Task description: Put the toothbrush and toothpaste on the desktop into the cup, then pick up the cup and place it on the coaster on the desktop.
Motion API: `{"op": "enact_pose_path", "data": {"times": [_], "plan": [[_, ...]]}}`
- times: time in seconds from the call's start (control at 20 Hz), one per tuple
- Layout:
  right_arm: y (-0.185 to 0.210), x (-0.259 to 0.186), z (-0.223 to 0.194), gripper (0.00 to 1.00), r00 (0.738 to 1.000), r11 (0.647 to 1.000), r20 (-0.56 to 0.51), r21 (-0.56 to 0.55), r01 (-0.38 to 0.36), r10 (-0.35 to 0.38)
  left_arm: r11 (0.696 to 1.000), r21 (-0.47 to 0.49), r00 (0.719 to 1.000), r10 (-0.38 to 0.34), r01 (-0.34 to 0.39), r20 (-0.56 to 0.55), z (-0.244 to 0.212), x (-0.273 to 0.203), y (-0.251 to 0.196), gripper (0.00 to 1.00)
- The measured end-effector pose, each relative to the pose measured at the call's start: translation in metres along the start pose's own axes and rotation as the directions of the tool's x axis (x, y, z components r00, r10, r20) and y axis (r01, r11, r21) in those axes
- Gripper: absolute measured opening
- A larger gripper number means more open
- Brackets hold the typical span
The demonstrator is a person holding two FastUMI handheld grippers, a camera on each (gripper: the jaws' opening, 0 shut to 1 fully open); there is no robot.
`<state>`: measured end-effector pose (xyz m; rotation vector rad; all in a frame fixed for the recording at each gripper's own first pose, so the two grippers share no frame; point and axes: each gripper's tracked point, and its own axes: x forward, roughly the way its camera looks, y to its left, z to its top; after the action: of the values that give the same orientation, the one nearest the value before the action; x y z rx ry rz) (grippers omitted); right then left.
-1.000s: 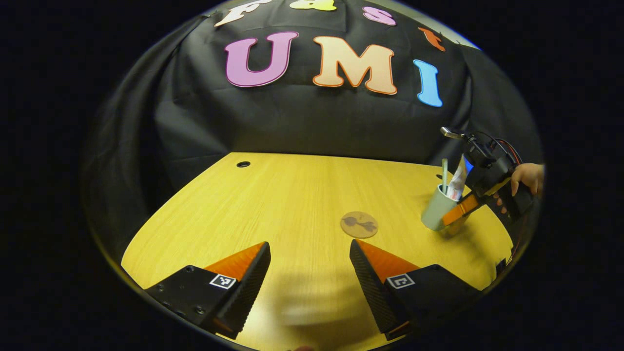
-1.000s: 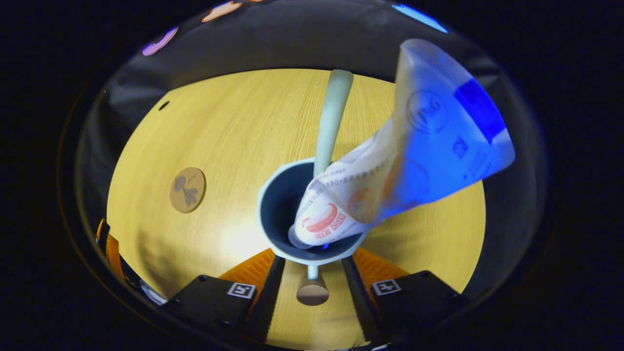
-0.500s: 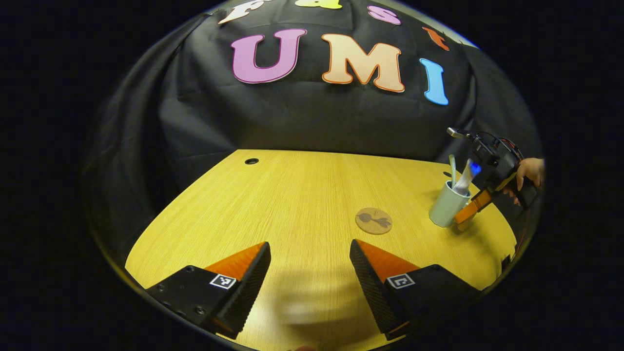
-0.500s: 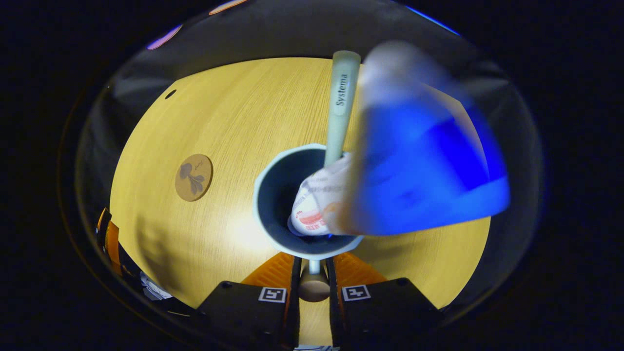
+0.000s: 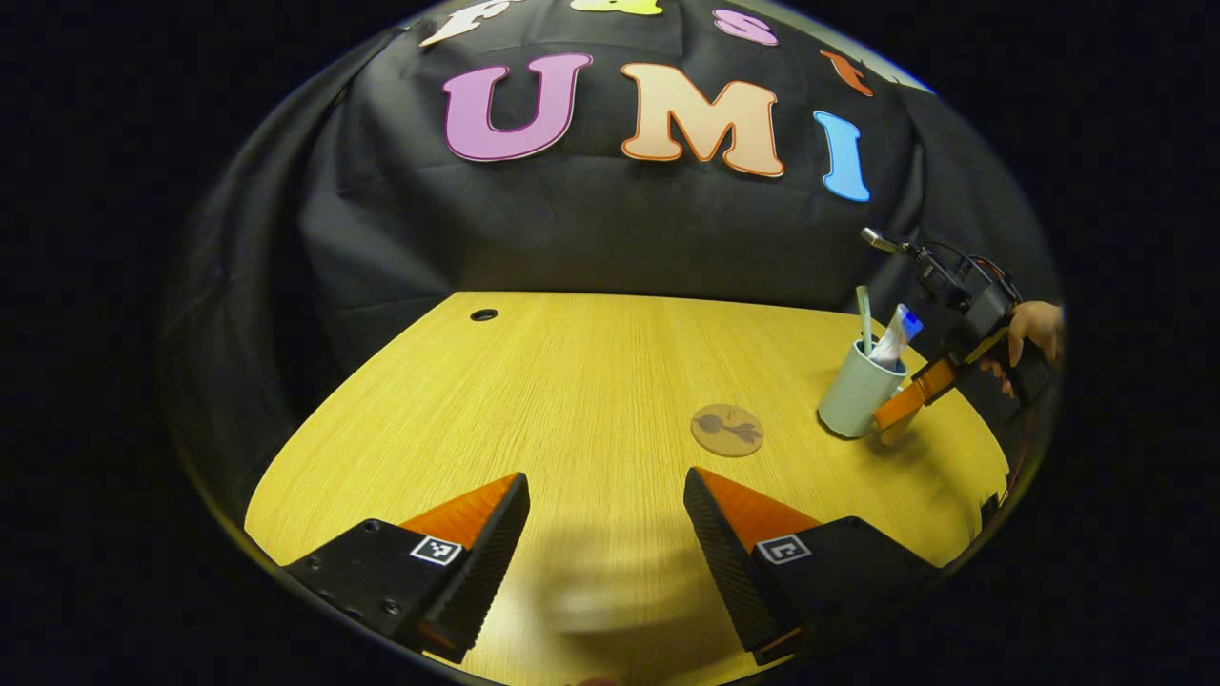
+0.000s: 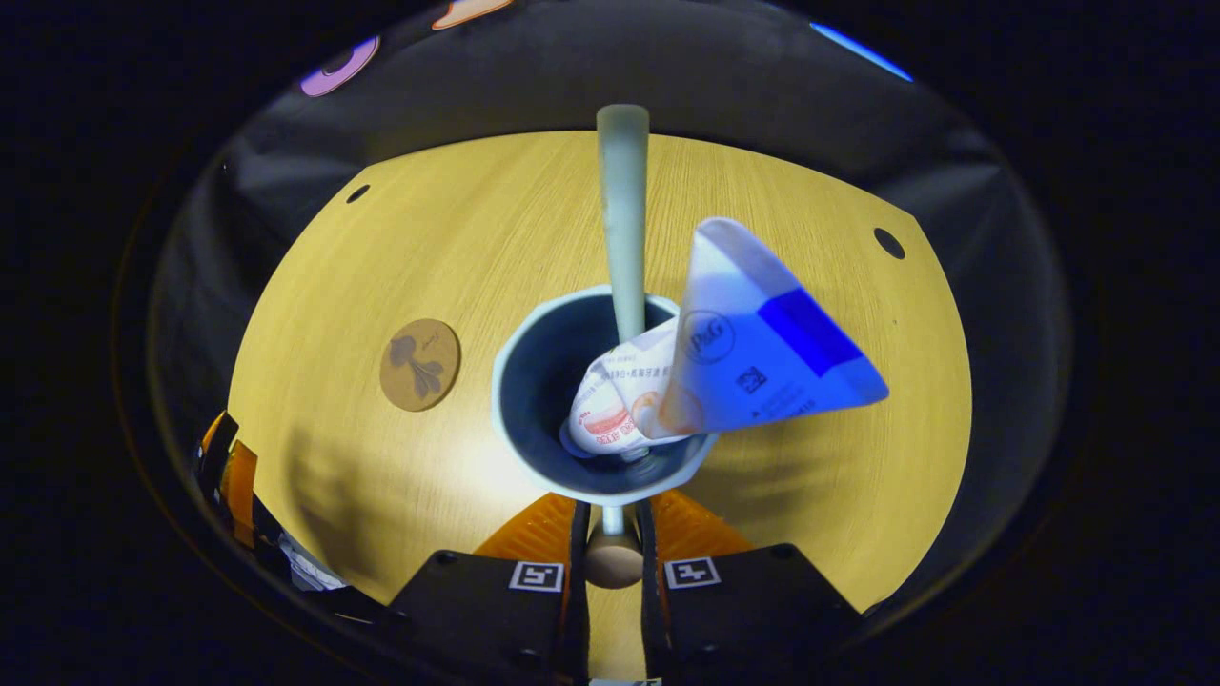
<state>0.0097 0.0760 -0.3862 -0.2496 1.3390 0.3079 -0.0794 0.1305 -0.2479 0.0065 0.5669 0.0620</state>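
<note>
Yellow wood-grain bench [image 5: 572,381] carries everything. Right gripper [image 6: 610,534] is clenched on the handle of the cup [image 6: 534,381], which sits just ahead of its fingers, holding the toothbrush [image 6: 621,210] and toothpaste [image 6: 753,353] (both leaning out). Coaster [image 6: 420,365] lies ahead to its left, apart from the cup. Left gripper [image 5: 605,543] hangs released over bare bench.

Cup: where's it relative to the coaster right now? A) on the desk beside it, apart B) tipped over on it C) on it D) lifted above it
A: the cup stands upright on the desk, clear of the bare coaster, with the right gripper at its handle.
</note>
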Motion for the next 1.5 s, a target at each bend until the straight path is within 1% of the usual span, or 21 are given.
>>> {"op": "enact_pose_path", "data": {"times": [0.15,0.4,0.5,0.65,0.7,0.75,0.8,0.95,1.0,1.05,1.1,1.15,1.25,1.3,1.35,1.4,1.45,1.5], "plan": [[0.020,-0.002,0.006,0.24,1.000,0.999,0.006,-0.029,-0.017,0.017,1.000,-0.001,1.000,0.006,-0.006,0.005,0.001,0.000,0.001,0.96],[0.073,0.000,0.016,0.24,0.997,0.995,0.013,-0.070,-0.075,0.076,1.000,-0.009,1.000,0.021,-0.021,0.004,0.000,-0.001,0.003,0.95],[0.097,0.002,0.021,0.24,0.994,0.992,0.014,-0.069,-0.104,0.105,0.999,-0.019,0.999,0.032,-0.032,0.000,-0.001,-0.001,0.003,0.95],[0.120,0.008,0.024,0.24,0.992,0.990,0.013,-0.075,-0.121,0.123,0.998,-0.031,0.999,0.048,-0.048,-0.003,-0.001,-0.003,0.004,0.95],[0.127,0.010,0.025,0.19,0.991,0.989,0.010,-0.071,-0.131,0.132,0.998,-0.035,0.999,0.053,-0.053,-0.003,-0.001,0.000,0.004,0.95],[0.132,0.012,0.026,0.20,0.990,0.989,0.011,-0.060,-0.138,0.139,0.998,-0.038,0.998,0.058,-0.058,-0.005,-0.001,0.001,0.005,0.95],[0.137,0.013,0.027,0.24,0.989,0.988,0.012,-0.053,-0.143,0.144,0.997,-0.041,0.998,0.063,-0.064,-0.008,-0.002,0.002,0.006,0.95],[0.134,0.013,0.026,0.24,0.989,0.989,0.015,-0.036,-0.143,0.144,0.996,-0.048,0.997,0.078,-0.078,-0.016,-0.003,0.002,0.008,0.95],[0.134,0.012,0.025,0.19,0.990,0.990,0.010,-0.033,-0.138,0.138,0.996,-0.048,0.997,0.080,-0.081,-0.016,-0.003,0.002,0.008,0.95],[0.133,0.012,0.028,0.24,0.991,0.991,0.018,-0.037,-0.132,0.133,0.996,-0.047,0.997,0.080,-0.081,-0.015,-0.003,0.002,0.008,0.95],[0.134,0.012,0.026,0.19,0.992,0.991,0.016,-0.034,-0.127,0.128,0.996,-0.046,0.997,0.077,-0.078,-0.015,-0.003,0.002,0.008,0.95],[0.133,0.012,0.026,0.24,0.992,0.992,0.020,-0.031,-0.122,0.123,0.996,-0.043,0.997,0.073,-0.074,-0.018,-0.003,0.003,0.007,0.95],[0.134,0.012,0.024,0.26,0.993,0.993,0.025,-0.033,-0.117,0.118,0.997,-0.035,0.998,0.061,-0.062,-0.016,-0.001,0.002,0.005,0.95],[0.136,0.006,0.025,0.24,0.989,0.990,0.034,-0.029,-0.141,0.142,0.998,-0.032,0.998,0.054,-0.054,-0.011,-0.002,0.001,0.005,0.95],[0.134,0.001,0.026,0.32,0.987,0.988,0.045,-0.017,-0.153,0.154,0.999,-0.030,0.999,0.045,-0.045,-0.010,-0.002,0.001,0.004,0.95],[0.133,-0.003,0.028,0.29,0.985,0.987,0.053,-0.007,-0.162,0.162,0.999,-0.029,0.999,0.036,-0.036,-0.009,-0.002,0.000,0.003,0.95],[0.129,-0.007,0.031,0.35,0.985,0.986,0.061,-0.004,-0.164,0.164,0.999,-0.028,1.000,0.024,-0.024,-0.007,-0.001,-0.001,0.001,0.95],[0.127,-0.014,0.034,0.39,0.983,0.986,0.075,-0.006,-0.168,0.168,1.000,-0.028,1.000,0.010,-0.011,-0.006,0.000,-0.002,0.000,0.95]]}}
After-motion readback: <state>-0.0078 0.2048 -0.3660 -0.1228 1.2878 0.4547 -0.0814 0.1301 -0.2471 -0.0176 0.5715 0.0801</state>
